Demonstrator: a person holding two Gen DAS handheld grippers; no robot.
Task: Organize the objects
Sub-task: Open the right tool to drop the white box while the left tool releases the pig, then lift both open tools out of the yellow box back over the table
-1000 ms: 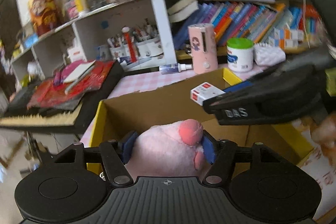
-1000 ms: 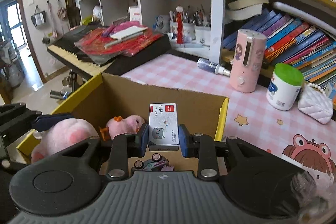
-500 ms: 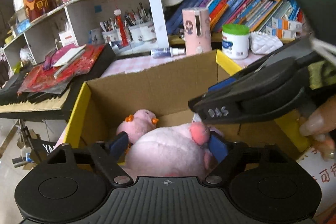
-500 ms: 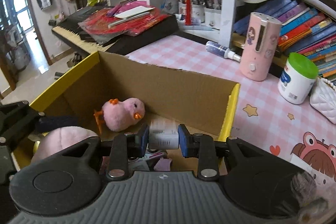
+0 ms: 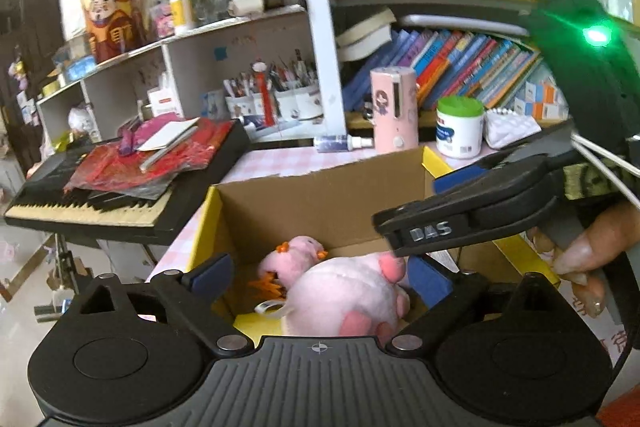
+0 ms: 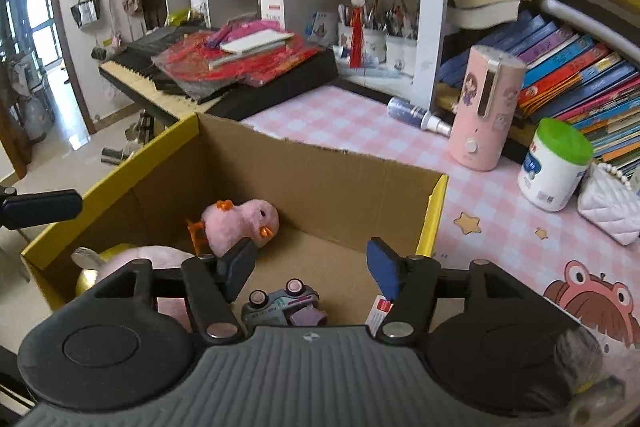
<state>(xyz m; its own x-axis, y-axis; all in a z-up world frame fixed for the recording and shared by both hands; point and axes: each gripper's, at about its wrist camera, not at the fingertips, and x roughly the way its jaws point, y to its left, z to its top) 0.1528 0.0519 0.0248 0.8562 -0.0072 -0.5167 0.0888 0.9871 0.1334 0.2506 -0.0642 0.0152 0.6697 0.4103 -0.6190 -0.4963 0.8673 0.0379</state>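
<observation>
An open cardboard box with yellow flaps stands on the pink checked table. Inside lie a big pink plush, a small pink duck plush, a toy car and a small white and red card box. My left gripper is open above the big plush, which lies loose between the fingers. My right gripper is open and empty above the toy car; it also shows in the left wrist view.
Behind the box stand a pink cylinder device, a green-lidded white tub, a spray bottle and a white quilted purse. A keyboard piled with red papers sits to the left. Bookshelves rise at the back.
My left gripper opened and let the big pink plush go into the box. My right gripper lowered the small card box into the box, opened and let it go.
</observation>
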